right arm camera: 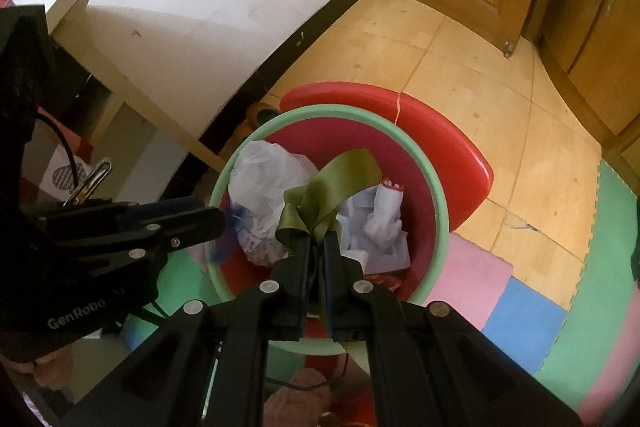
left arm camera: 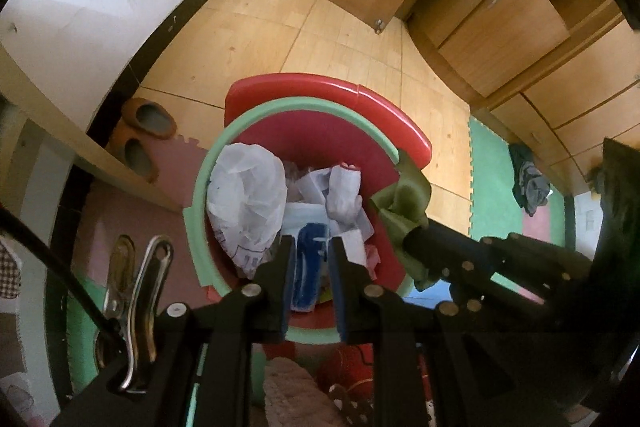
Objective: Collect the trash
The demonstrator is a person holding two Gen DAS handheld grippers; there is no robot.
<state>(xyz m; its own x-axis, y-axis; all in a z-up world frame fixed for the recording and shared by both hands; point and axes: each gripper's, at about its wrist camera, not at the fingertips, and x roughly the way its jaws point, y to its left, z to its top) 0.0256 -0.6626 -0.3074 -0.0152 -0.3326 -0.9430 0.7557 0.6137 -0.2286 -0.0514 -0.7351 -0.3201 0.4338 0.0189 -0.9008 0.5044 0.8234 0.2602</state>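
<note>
Your left tool (left arm camera: 310,247) points down into the red bin (left arm camera: 320,139) with the green rim, its fingers pinching a blue wrapper (left arm camera: 308,267) just over the trash. Your right tool (right arm camera: 317,247) hangs over the same bin, pressed together on a green ribbon (right arm camera: 328,195). Inside the bin lie a white plastic bag (left arm camera: 244,203) and crumpled papers (left arm camera: 340,191). The bin stands on the tiled floor (left arm camera: 280,27) beside foam mats (right arm camera: 580,307).

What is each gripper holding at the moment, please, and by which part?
The right gripper pinches the green ribbon at its bunched knot; the left gripper grips a blue wrapper by its upper end.
</note>
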